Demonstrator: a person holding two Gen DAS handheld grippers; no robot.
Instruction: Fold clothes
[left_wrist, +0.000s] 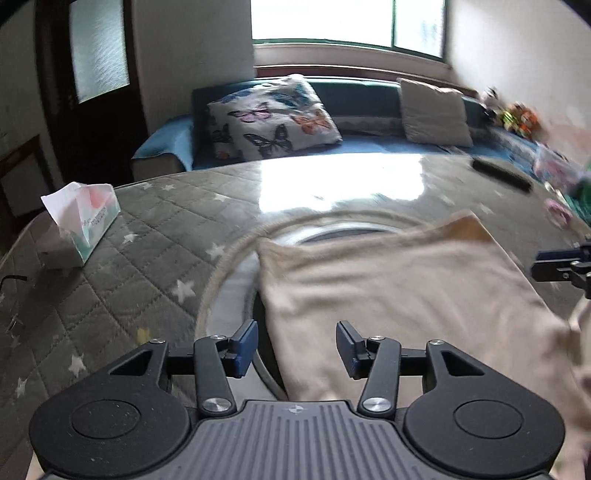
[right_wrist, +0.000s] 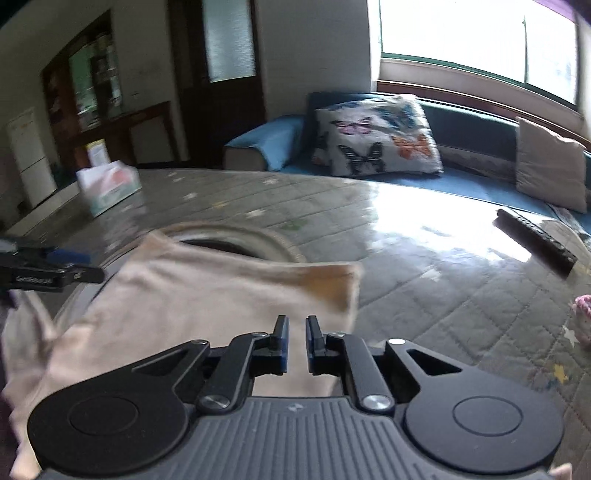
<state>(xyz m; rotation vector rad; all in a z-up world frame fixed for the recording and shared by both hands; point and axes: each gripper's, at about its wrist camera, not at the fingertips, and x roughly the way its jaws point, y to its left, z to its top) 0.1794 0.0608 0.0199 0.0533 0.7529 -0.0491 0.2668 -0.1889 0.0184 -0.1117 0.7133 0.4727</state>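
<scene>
Nearest the lens in the left wrist view, the left gripper (left_wrist: 297, 347) stands wide, its blue pads clear of any cloth, with nothing between them. Just beyond it lies the beige garment (left_wrist: 388, 295), folded over on the quilted bench (left_wrist: 122, 266) and filling the lower right of the frame. In the right wrist view the right gripper (right_wrist: 297, 341) shows only a narrow gap, empty as far as I can see, hanging over the garment's near right part.

My worry is the fold itself. With neither gripper holding it, the top layer could slide or spring open, most likely at the orange-tinted corner (right_wrist: 332, 284), which looks slightly raised. A finger passing low over the cloth could also snag and drag the layer askew.

Much is hard to read. Both views are blurred, so creases and edge alignment cannot be judged. The garment's near edge is hidden under the gripper bodies, and its lower part runs out of frame. What the round rim (left_wrist: 332, 225) beneath it belongs to I cannot tell. The dark bar (right_wrist: 535, 240) at the far right may be a remote.
</scene>
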